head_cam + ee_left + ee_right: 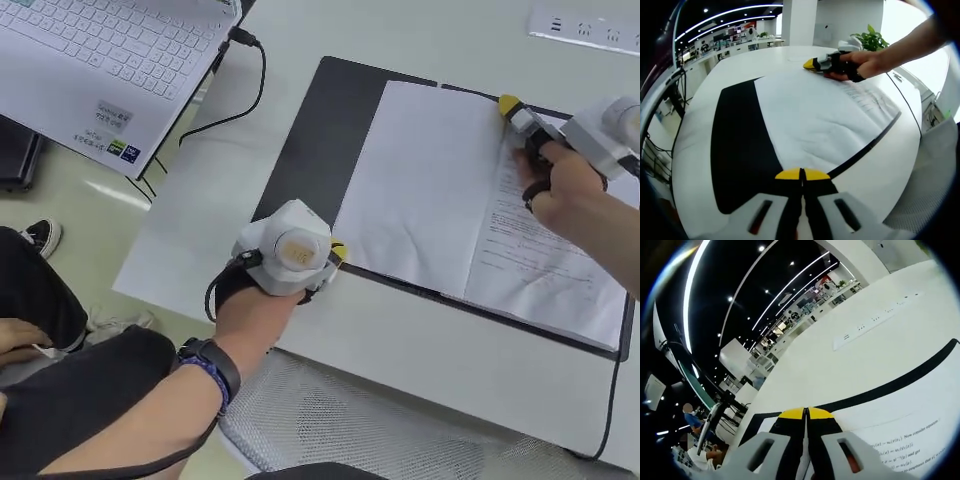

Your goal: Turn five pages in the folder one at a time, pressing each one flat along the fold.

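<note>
A black folder (320,140) lies open on the white desk. A blank white page (420,180) covers its left half and a printed page (545,250) lies on the right. My left gripper (338,253) is shut, its yellow tips resting at the near left corner of the blank page (815,120). My right gripper (510,107) is shut too, its tips at the top of the fold between the pages. In the right gripper view its jaws (805,414) meet over the printed page (910,440). The left gripper view shows the right gripper (811,63) at the far edge of the folder (740,150).
A white laptop (110,60) stands at the back left with a black cable (250,90) running beside the folder. A white power strip (585,27) lies at the back right. The desk's front edge (420,385) is close, with a mesh chair seat below.
</note>
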